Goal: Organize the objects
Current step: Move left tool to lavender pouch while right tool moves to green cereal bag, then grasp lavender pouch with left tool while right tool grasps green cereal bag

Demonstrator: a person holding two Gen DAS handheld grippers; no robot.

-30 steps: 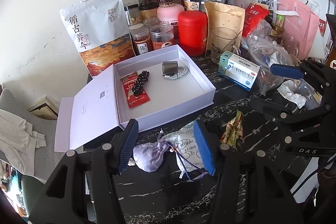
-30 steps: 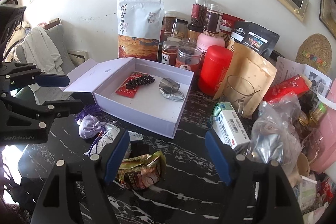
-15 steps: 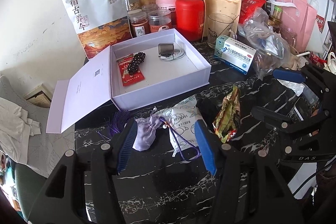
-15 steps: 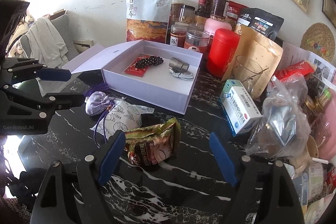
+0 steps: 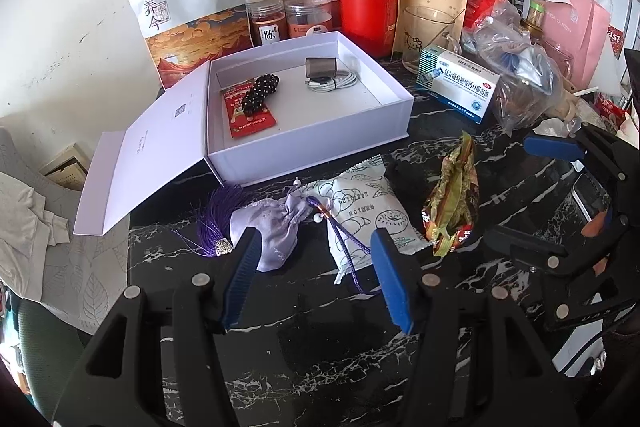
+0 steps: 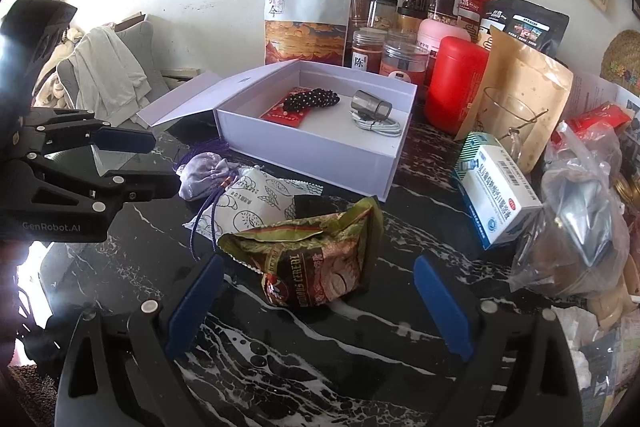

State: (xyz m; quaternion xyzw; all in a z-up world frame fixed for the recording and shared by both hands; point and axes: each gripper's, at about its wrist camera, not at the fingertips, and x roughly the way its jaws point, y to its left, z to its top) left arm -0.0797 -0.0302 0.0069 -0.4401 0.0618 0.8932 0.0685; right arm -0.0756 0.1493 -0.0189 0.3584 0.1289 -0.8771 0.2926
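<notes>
1. A white box (image 5: 308, 131) sits open at centre frame in both views, on a black marble-patterned table (image 5: 304, 347), with its lid (image 5: 144, 155) folded out flat to the left.
2. Inside the box lie a red packet (image 5: 248, 115) with a dark bead bracelet (image 5: 260, 93) across it and, further right, a grey cap (image 5: 321, 67) beside a coiled white cable (image 5: 334, 81).
3. The left gripper (image 5: 310, 279), low in its own view, stands partly open with nothing between its blue pads (image 5: 390, 279). Just above them lie a lilac drawstring pouch (image 5: 276, 223) with a purple tassel (image 5: 218, 219), and a white printed sachet (image 5: 364, 211) to its right.
4. The right gripper (image 6: 316, 307) has just been spreading its jaws and now stands wide, released. A crumpled green-and-red cereal packet (image 6: 316, 263) lies on the table just above the gap; the pads do not seem to touch it, though the lower edge of the packet is hard to read.
5. A blue-and-white medicine carton (image 6: 496, 191) lies right of the box, next to a clear plastic bag (image 6: 576, 219).
6. Jars, a red canister (image 5: 370, 13) and standing pouches crowd the upper part of the frame against the wall.
</notes>
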